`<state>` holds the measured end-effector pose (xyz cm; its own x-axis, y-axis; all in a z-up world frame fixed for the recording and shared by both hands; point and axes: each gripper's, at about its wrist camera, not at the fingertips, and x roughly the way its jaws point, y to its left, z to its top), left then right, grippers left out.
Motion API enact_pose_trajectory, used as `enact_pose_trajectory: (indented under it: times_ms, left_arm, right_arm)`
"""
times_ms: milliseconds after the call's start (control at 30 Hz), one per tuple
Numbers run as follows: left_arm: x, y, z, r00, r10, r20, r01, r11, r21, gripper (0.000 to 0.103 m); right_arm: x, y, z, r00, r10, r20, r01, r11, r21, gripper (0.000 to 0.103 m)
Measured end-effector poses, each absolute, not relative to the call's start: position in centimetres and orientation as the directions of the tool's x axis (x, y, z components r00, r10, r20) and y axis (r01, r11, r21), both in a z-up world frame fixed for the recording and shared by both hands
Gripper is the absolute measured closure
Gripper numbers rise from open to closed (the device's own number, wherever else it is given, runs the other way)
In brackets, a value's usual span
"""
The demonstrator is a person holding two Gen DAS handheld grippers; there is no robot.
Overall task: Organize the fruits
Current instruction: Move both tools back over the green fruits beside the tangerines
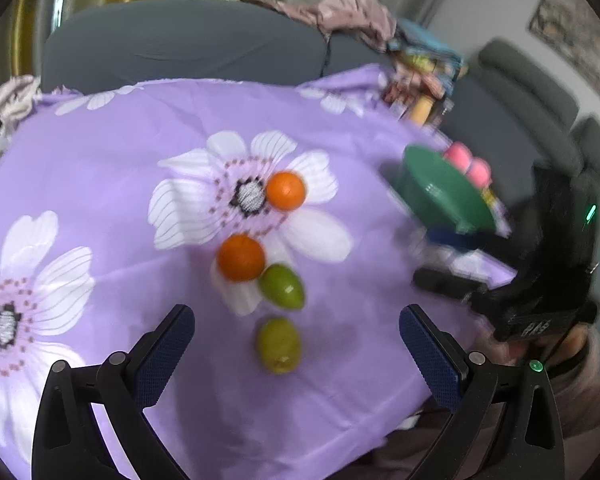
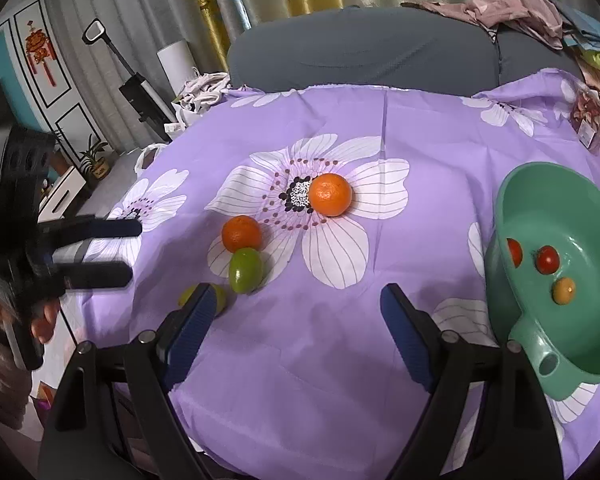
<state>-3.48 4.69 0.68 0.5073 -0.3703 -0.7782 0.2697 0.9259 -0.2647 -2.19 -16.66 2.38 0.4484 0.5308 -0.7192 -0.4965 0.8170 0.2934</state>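
Observation:
Two oranges (image 1: 286,191) (image 1: 241,257) and two green fruits (image 1: 282,286) (image 1: 279,345) lie in a line on the purple flowered cloth (image 1: 112,152). My left gripper (image 1: 296,344) is open, with the nearest green fruit between its fingers. My right gripper (image 2: 298,320) is open and empty over the cloth; the oranges (image 2: 330,194) (image 2: 242,233) and a green fruit (image 2: 245,265) lie beyond it, and the other green fruit (image 2: 220,295) is partly behind its left finger. A green bowl (image 2: 516,208) at the right holds two small red fruits (image 2: 548,259) and a small orange one (image 2: 563,290).
A grey sofa (image 2: 360,56) with piled clothes (image 2: 512,4) runs behind the table. Packets and pink items (image 1: 470,162) sit past the bowl (image 1: 440,192) at the cloth's right edge. The other gripper (image 2: 96,250) shows at the left of the right wrist view.

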Motion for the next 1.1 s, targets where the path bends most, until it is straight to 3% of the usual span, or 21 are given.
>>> enact_pose_trajectory:
  times_ms: [433,700,867,1100]
  left_arm:
    - [-3.7,2.3,-1.5,0.462,-0.320,-0.827,0.343,0.924,-0.167,0.002]
    - [-2.6,3.6,-1.8,0.439,-0.393,-0.808,0.284,0.914,-0.290,0.007]
    - [-1.4,4.7,-2.3,0.413,-0.483,-0.772,0.221,0.876,-0.429,0.013]
    - [0.6,4.6,-3.2,0.384,-0.519,-0.763,0.178,0.853,-0.490,0.021]
  right_arm:
    - [-1.1,-15.3,1.6,0.400,0.553,-0.731,-0.517,0.795,0.318,0.018]
    - [-0.4,-14.9,0.6,0.361,0.574,-0.735,-0.510,0.781,0.359,0.021]
    - [0.2,-15.0,-0.7,0.326,0.575,-0.751,-0.491,0.781,0.385,0.031]
    - [1.1,-13.1,-2.6,0.235,0.614,-0.754,-0.513,0.737,0.440,0.046]
